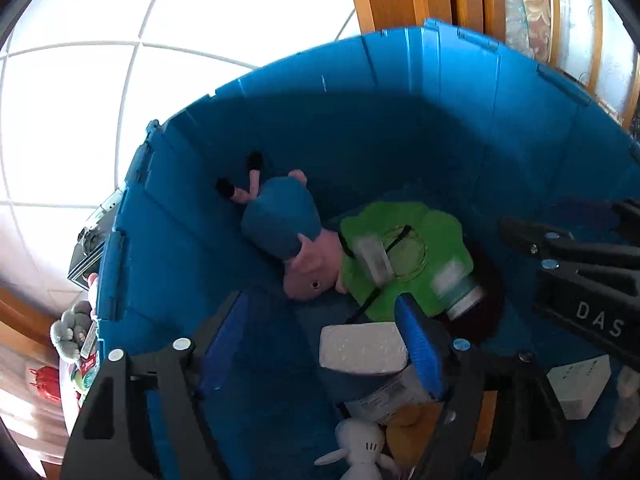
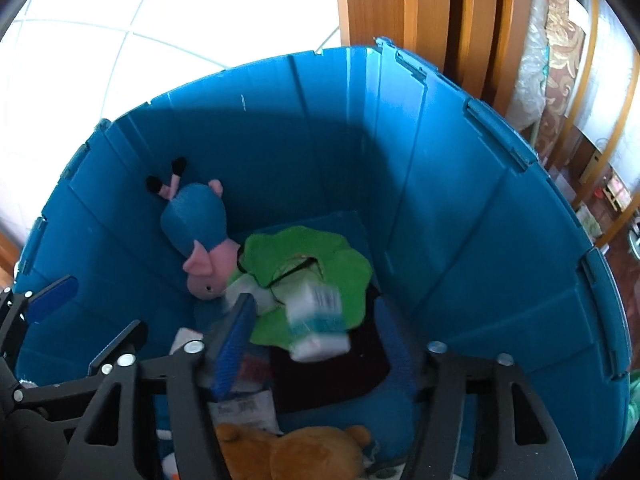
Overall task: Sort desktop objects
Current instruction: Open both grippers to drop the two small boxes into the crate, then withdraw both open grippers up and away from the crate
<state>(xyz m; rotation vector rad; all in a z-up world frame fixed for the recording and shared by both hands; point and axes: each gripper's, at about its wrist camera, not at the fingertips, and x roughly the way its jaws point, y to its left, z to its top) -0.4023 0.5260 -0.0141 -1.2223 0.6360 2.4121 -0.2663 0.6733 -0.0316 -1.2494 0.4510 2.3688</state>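
Both grippers hang over a deep blue bin [image 1: 400, 120] [image 2: 460, 200]. My left gripper [image 1: 320, 344] is open, its blue pads wide apart and pressing on nothing; a white foam block [image 1: 360, 348] lies below it. My right gripper [image 2: 314, 344] is open too. A blurred white-and-teal bottle [image 2: 316, 320] [image 1: 460, 292] shows between its fingers, free of the pads, over a green frilled cloth [image 2: 304, 252] [image 1: 404, 248]. A second blurred white pack [image 1: 372, 256] lies on that cloth. A pig plush in a blue dress [image 1: 288, 232] [image 2: 200, 224] leans on the bin wall.
The bin also holds a brown bear plush [image 2: 304, 452], a white plush [image 1: 360, 448], a small white box [image 1: 580, 384] and a dark red mat [image 2: 332, 372]. Outside at left lie a camera [image 1: 86, 248] and a grey plush [image 1: 70, 332]. Wooden furniture [image 2: 420, 8] stands behind.
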